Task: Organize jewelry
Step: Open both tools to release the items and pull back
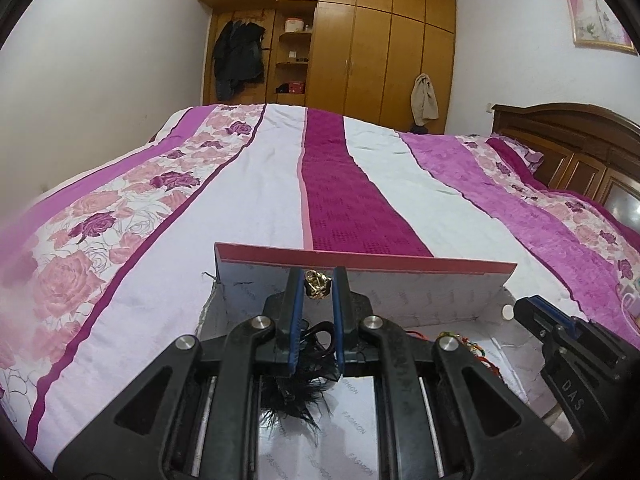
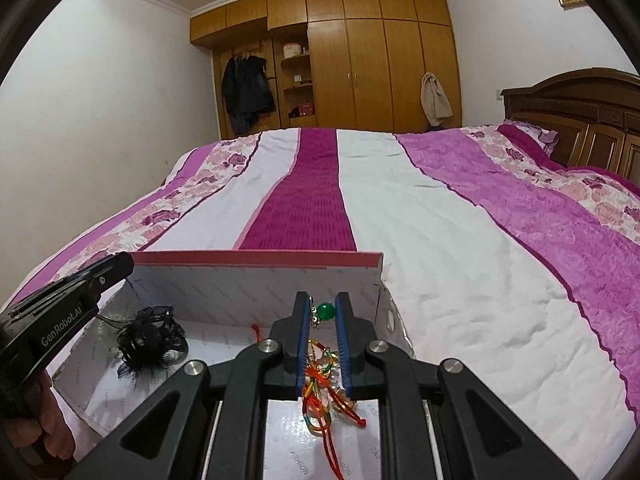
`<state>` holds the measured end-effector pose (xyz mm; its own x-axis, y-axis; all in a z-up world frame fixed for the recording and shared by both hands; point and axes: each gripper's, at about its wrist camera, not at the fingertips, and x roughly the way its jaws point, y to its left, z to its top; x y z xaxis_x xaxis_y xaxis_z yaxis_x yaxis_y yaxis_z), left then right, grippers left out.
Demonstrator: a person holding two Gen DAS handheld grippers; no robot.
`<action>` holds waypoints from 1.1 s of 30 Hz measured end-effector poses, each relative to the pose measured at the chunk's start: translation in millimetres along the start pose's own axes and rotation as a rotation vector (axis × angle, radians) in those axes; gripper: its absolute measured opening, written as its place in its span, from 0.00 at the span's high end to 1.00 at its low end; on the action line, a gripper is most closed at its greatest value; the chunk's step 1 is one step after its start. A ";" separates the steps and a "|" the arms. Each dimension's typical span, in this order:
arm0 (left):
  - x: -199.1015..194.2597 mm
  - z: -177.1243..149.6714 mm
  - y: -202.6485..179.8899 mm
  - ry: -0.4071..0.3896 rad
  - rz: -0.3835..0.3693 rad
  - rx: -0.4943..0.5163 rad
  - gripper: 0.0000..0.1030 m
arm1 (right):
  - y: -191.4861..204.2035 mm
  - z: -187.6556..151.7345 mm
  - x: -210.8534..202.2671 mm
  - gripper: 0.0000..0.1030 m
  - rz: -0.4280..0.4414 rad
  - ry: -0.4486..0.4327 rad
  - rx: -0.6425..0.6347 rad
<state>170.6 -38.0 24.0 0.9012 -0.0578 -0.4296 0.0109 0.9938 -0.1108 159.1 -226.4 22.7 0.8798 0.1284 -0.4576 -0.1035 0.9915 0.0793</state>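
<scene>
- A gold brooch (image 1: 318,285) is pinched between the blue pads of the left gripper (image 1: 317,286), with a black feathery hairpiece (image 1: 298,396) trailing below it, all held over the open box (image 1: 440,296).
- A green bead (image 2: 325,312) is clamped at the tips of the right gripper (image 2: 323,314); a red-and-yellow cord tangle (image 2: 324,392) is seen dangling under it.
- Both are held above the white box interior (image 2: 240,296), which is parked on the striped pink bedspread (image 2: 440,240).

One open box (image 2: 256,280), one black feather clip (image 2: 150,338), one gold piece (image 1: 318,285), one green bead (image 2: 325,312), one bunch of colored strings (image 2: 324,396), two claws, left (image 1: 316,284) and right (image 2: 323,312), one bed (image 2: 400,208)
</scene>
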 end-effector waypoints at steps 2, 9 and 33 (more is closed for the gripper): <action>-0.4 0.0 -1.1 0.000 0.009 0.008 0.94 | -0.6 -0.7 2.2 0.86 -0.001 0.005 0.002; -10.1 1.7 1.5 0.009 0.032 -0.001 0.55 | -1.4 0.4 3.4 0.78 0.051 0.075 0.035; -93.1 -9.6 4.6 0.168 -0.027 0.027 0.40 | 0.1 -4.2 -96.6 0.53 0.070 0.147 0.079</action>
<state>82.6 -29.0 54.9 0.8151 -0.0976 -0.5710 0.0480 0.9937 -0.1014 72.2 -238.7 63.2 0.7940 0.2047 -0.5724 -0.1201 0.9759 0.1824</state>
